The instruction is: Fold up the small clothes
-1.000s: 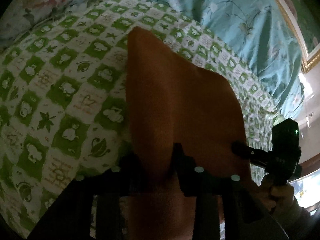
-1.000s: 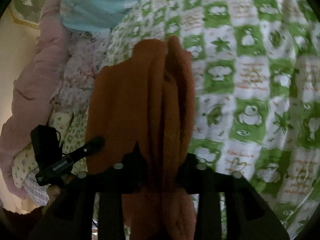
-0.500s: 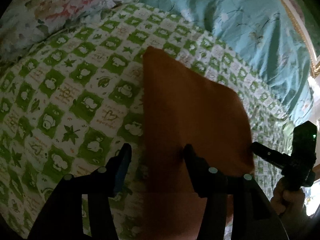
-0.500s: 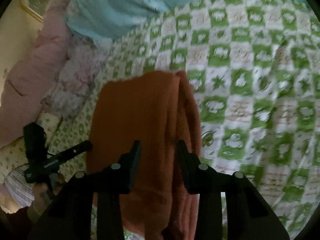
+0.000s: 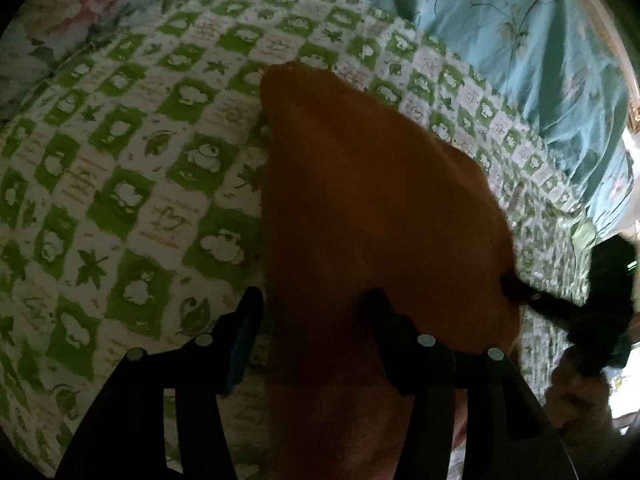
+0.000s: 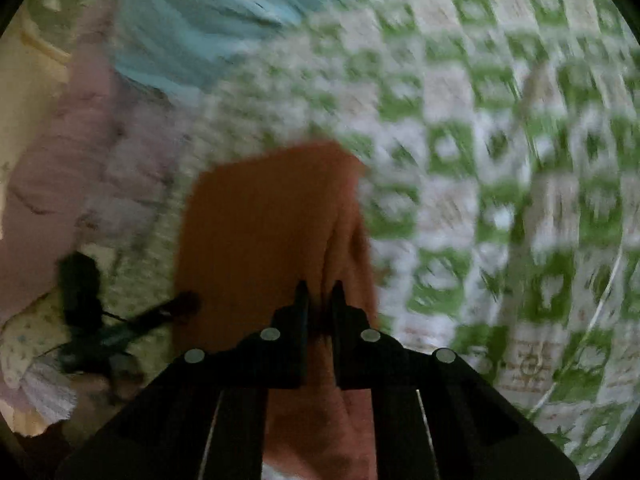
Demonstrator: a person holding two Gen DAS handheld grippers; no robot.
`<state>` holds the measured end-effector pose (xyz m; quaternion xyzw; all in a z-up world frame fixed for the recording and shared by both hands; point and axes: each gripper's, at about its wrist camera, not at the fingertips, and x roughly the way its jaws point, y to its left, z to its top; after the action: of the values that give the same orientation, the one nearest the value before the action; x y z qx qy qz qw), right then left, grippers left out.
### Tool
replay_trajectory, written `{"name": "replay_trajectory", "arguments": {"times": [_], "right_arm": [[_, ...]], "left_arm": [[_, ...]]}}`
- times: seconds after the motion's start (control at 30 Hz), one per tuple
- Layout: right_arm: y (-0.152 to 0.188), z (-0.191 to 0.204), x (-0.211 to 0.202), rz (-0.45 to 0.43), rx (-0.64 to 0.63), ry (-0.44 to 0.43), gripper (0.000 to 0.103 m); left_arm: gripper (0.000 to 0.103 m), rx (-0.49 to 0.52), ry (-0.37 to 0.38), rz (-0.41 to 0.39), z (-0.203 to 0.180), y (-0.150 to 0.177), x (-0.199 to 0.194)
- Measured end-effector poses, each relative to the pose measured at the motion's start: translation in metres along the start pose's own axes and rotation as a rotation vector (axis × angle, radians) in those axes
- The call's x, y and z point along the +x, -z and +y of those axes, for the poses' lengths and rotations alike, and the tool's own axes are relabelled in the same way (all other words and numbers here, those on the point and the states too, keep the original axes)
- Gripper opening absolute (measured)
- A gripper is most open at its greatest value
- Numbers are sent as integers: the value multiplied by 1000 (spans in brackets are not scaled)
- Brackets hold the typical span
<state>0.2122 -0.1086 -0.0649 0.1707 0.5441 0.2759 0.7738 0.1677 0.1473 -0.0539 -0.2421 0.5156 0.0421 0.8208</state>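
while right gripper [image 6: 320, 294] pinches orange cloth [image 6: 264, 216] — left gripper [image 5: 314, 304] spread

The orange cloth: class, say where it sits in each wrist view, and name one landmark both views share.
Left wrist: orange cloth fills the centre, running down between the open fingers of the left gripper.
Right wrist: the cloth is centre-left, pinched by the right gripper.
Shared landmark: green checked blanket.

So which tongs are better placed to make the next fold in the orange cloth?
Right, probably. The right tongs are pinched shut on the orange cloth and could carry it. The left tongs are open, with one finger on the bedspread beside it.
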Motion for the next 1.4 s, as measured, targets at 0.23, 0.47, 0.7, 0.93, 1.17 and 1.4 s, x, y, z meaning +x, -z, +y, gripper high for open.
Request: {"name": "replay_trajectory", "arguments": {"times": [0.23, 0.47, 0.7, 0.93, 1.17, 1.4], "right_arm": [[6, -7, 9, -18, 21, -1, 10], [1, 2, 5, -39, -43, 39, 10], [-2, -3, 20, -8, -46, 102, 18], [13, -8, -27, -62, 21, 52, 27], [58, -7, -43, -12, 21, 6, 27], [79, 1, -35, 22, -1, 10, 15]], "left_arm": [[59, -38, 53, -18, 11, -60, 24], [9, 23, -46, -83, 14, -106, 47], [25, 126, -205, -86, -6, -105, 43], [33, 108, -140, -133, -3, -65, -14], [43, 70, -33, -32, 2, 23, -35], [50, 55, -15, 45, 1, 80, -25]]}}
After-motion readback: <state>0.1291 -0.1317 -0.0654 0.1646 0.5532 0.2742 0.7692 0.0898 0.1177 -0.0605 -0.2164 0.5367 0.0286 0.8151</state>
